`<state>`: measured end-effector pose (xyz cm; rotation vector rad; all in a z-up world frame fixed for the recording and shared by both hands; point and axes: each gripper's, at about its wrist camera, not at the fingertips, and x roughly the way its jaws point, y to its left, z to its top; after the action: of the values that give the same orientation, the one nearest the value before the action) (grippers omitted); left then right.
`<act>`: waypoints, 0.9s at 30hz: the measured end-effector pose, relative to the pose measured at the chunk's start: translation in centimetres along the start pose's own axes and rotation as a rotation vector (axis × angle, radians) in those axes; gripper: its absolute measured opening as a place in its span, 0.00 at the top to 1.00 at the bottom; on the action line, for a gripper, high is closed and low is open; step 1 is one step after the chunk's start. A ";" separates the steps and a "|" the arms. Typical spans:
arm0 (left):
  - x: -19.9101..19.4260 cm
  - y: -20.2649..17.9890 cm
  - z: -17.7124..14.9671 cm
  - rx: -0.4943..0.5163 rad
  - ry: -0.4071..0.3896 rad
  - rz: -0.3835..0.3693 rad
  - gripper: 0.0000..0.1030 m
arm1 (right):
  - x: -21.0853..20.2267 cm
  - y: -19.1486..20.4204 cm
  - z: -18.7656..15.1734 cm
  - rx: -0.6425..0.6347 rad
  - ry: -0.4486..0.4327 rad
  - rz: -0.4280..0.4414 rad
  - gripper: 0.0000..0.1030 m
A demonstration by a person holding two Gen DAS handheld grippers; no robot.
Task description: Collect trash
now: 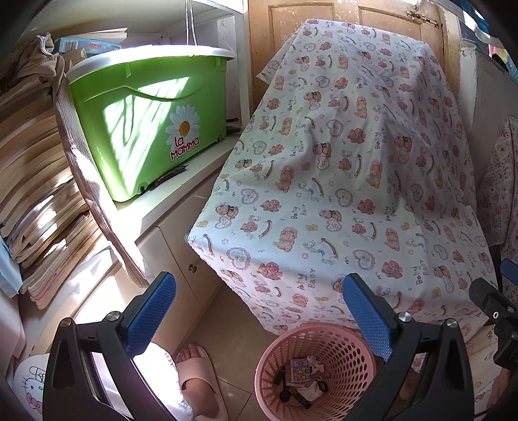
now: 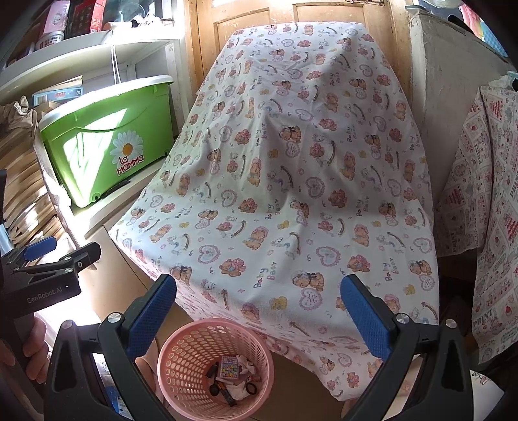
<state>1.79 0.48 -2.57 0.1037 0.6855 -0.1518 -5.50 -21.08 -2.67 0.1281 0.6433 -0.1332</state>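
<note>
A pink perforated trash basket (image 1: 340,353) stands on the floor at the front edge of a table draped in a bear-print cloth (image 1: 340,168). It holds several bits of trash (image 1: 302,377): crumpled tissue, a small colourful packet, dark small items. The basket also shows in the right wrist view (image 2: 194,349) with the trash (image 2: 231,375) inside. My left gripper (image 1: 259,291) is open and empty, above and behind the basket. My right gripper (image 2: 259,291) is open and empty above the basket. The left gripper appears in the right wrist view (image 2: 51,259) at the left.
A green "La Mamma" bucket (image 1: 145,129) sits on a white cabinet (image 1: 181,233) left of the table. Stacked books (image 1: 39,194) fill the far left. A foot in a pink slipper (image 1: 200,379) stands left of the basket. A wooden door (image 2: 291,13) is behind the table.
</note>
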 end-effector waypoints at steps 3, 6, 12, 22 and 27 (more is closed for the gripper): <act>0.1 -0.1 0.0 0.001 0.004 -0.002 0.02 | 0.1 0.0 0.0 -0.003 0.002 0.000 0.01; 0.4 -0.1 -0.1 0.006 0.019 -0.006 0.02 | 0.1 0.0 0.0 -0.001 0.002 0.001 0.01; 0.3 -0.1 -0.1 -0.002 0.014 0.002 0.02 | 0.1 -0.2 0.0 -0.002 0.001 0.001 0.01; 0.2 -0.1 -0.2 0.003 0.013 0.009 0.02 | 0.3 -0.5 0.0 0.001 0.007 0.001 0.01; 0.3 -0.1 -0.3 0.002 0.013 0.010 0.02 | 0.3 -0.4 0.0 0.001 0.007 0.000 0.01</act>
<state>1.81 0.39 -2.93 0.1104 0.6980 -0.1427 -5.35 -21.53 -2.86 0.1299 0.6506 -0.1331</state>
